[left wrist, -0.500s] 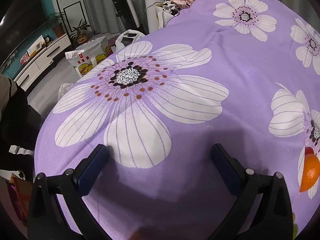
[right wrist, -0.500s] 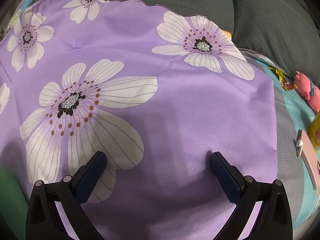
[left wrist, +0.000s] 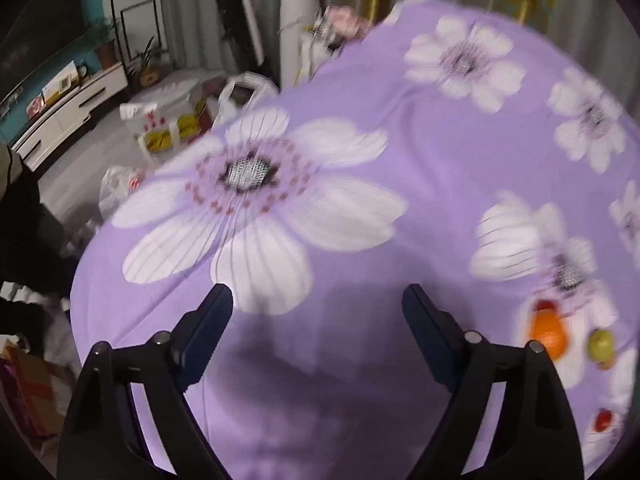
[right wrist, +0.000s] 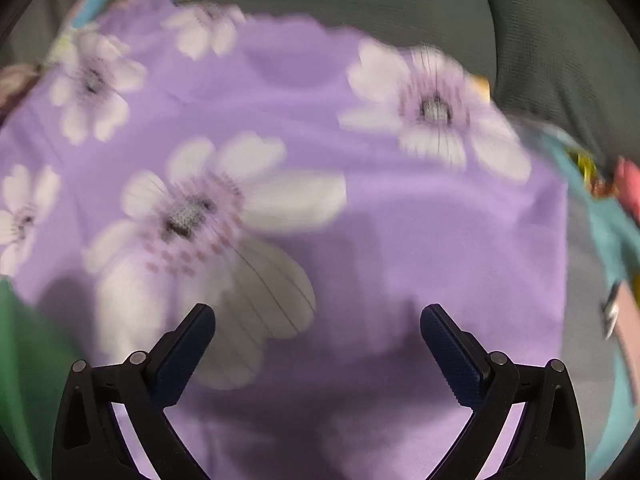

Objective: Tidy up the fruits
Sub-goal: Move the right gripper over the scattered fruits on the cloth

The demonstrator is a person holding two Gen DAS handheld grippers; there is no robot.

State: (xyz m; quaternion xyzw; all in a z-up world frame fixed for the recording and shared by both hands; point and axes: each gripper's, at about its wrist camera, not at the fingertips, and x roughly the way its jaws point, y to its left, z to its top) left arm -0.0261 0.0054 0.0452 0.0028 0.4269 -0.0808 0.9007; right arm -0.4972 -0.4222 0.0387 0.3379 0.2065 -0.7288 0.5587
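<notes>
Two grippers are in view, one per camera, each with two dark blue padded fingers. The left gripper (left wrist: pixel 318 300) has its fingers spread wide with only cloth showing between them; the right gripper (right wrist: pixel 318 318) is likewise spread wide and holds nothing. Both tilt down toward a purple cloth (left wrist: pixel 440 152) printed with large white flowers.

The fruits lie at the right edge of the left wrist view, on the cloth well to the right of the left gripper's fingers. Four pieces can be counted there: one orange (left wrist: pixel 547 330), one green fruit (left wrist: pixel 600 344) just right of it, one small red fruit (left wrist: pixel 545 305) touching the orange's upper edge, and a second red fruit (left wrist: pixel 603 420) lower down near the picture's rim. The orange appears slightly elongated, its long axis running up and down in the picture, though motion blur may be stretching it. None of the fruit shows in the right wrist view, where a green shape (right wrist: pixel 24 380) is cut off at the lower left.

Further off, the left view shows one white cabinet (left wrist: pixel 68 120) along the wall, two potted plants (left wrist: pixel 106 42) and boxes (left wrist: pixel 168 120) on the floor. The right view ends in grey cushions (right wrist: pixel 540 40). Both pictures are blurred, so fine detail is lost.
</notes>
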